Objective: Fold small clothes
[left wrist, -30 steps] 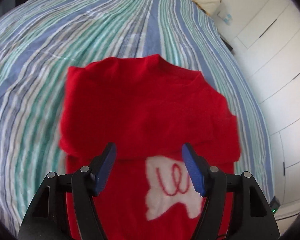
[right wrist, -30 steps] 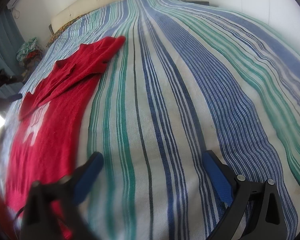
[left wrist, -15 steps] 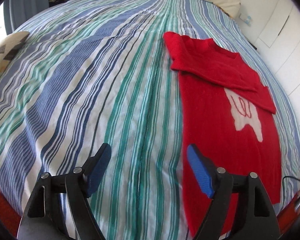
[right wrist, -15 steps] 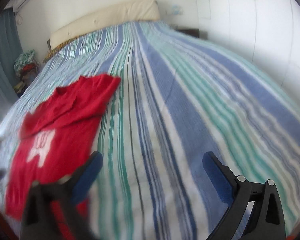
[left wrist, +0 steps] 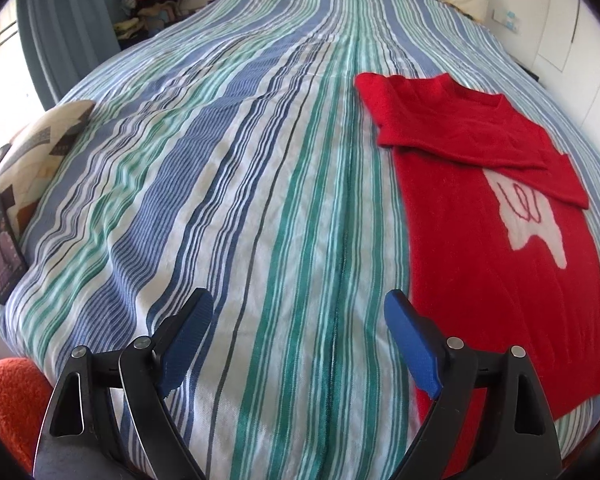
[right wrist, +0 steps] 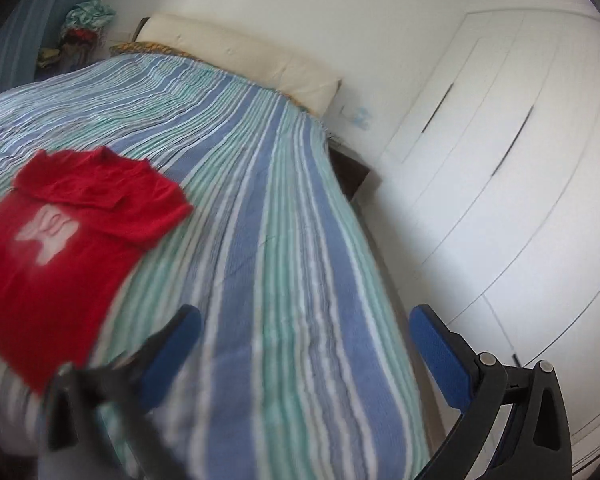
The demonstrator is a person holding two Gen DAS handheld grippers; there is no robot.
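Both the left gripper (left wrist: 298, 334) and the right gripper (right wrist: 305, 344) hang with jaws wide apart and empty above the striped bedspread (left wrist: 228, 184), clear of the red sweater (left wrist: 496, 248), which lies flat with its top part folded down, probably ready for the next fold.

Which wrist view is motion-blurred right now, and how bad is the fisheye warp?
Right wrist: blurred, red sweater and left finger smeared. Left wrist: sharp, sweater print and bedspread stripes crisp. Both: strong barrel warp, stripes bowing, dark vignette corners.
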